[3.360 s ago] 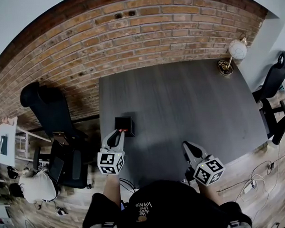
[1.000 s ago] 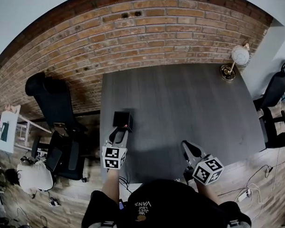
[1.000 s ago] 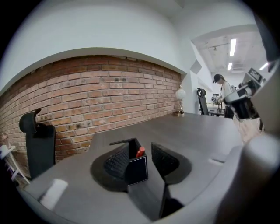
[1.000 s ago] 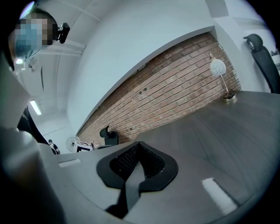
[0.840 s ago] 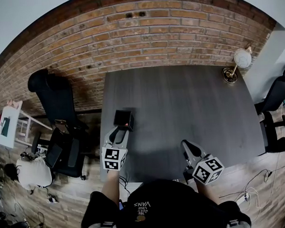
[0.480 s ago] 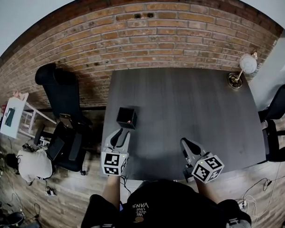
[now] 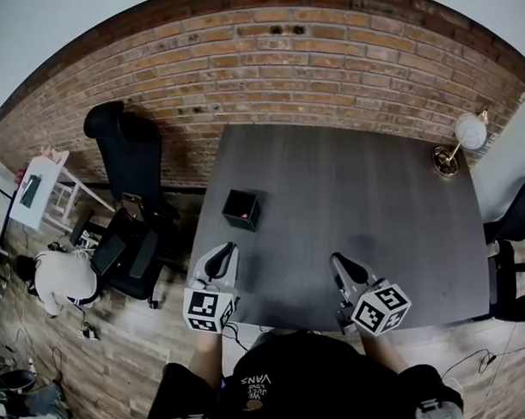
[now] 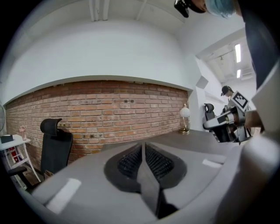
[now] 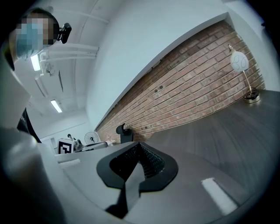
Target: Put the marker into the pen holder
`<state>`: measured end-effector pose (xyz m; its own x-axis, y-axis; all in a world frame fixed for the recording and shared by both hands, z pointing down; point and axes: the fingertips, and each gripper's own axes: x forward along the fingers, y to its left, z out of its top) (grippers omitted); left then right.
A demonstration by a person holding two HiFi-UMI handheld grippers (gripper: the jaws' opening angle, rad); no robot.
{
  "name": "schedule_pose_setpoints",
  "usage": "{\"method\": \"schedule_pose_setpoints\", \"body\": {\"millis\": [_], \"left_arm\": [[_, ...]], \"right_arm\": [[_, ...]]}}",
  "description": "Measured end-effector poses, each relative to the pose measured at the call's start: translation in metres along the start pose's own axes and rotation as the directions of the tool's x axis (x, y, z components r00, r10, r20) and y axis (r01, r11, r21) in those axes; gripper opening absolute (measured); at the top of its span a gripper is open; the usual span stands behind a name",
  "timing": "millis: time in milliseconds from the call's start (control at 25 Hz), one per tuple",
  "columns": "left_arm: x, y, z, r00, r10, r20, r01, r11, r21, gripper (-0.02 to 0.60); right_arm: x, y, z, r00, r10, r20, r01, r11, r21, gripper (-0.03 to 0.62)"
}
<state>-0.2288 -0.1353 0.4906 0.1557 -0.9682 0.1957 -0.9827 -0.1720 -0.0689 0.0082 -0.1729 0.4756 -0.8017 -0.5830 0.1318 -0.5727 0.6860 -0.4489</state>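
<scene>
The black square pen holder (image 7: 242,208) stands on the dark table (image 7: 357,201) near its left edge. A red marker tip (image 7: 246,215) shows inside it. My left gripper (image 7: 223,251) hangs near the table's front edge, nearer to me than the holder and apart from it. Its jaws have just been closing, and in the left gripper view the gripper (image 8: 143,164) has its pads together with nothing between them. My right gripper (image 7: 340,263) is over the front right of the table. It is shut and empty in the right gripper view (image 9: 139,164).
A gold desk lamp (image 7: 463,141) with a white globe stands at the table's far right corner. A black office chair (image 7: 127,157) is to the left of the table, in front of the brick wall. Bags and a white side table sit on the floor at the left.
My left gripper has drawn back from the pen holder toward me, and its jaws have closed on nothing. The right gripper has stayed in place.
</scene>
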Motion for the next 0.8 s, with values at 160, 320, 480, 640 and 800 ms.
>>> {"method": "schedule_pose_setpoints", "body": {"millis": [160, 320, 480, 640, 800], "left_arm": [[-0.018, -0.009, 0.01, 0.998, 0.049, 0.029, -0.048, 0.999, -0.021, 0.054], [-0.034, -0.02, 0.011, 0.995, 0.088, 0.038, -0.087, 0.996, -0.033, 0.054], [-0.05, -0.031, 0.006, 0.991, 0.127, 0.036, -0.124, 0.99, -0.061, 0.052], [-0.063, -0.047, -0.002, 0.988, 0.153, 0.029, -0.15, 0.985, -0.08, 0.052], [-0.071, -0.067, -0.005, 0.988, 0.153, 0.023, -0.151, 0.985, -0.083, 0.052]], "right_arm": [[-0.002, 0.002, 0.002, 0.999, 0.038, -0.02, -0.038, 0.999, -0.015, 0.002], [-0.006, 0.003, 0.001, 0.996, 0.073, -0.044, -0.075, 0.997, -0.025, 0.002], [-0.01, 0.005, -0.003, 0.991, 0.11, -0.073, -0.113, 0.993, -0.034, 0.002], [-0.016, 0.007, -0.009, 0.984, 0.145, -0.103, -0.149, 0.988, -0.039, 0.002], [-0.025, 0.006, -0.015, 0.979, 0.161, -0.121, -0.166, 0.986, -0.031, 0.002]]}}
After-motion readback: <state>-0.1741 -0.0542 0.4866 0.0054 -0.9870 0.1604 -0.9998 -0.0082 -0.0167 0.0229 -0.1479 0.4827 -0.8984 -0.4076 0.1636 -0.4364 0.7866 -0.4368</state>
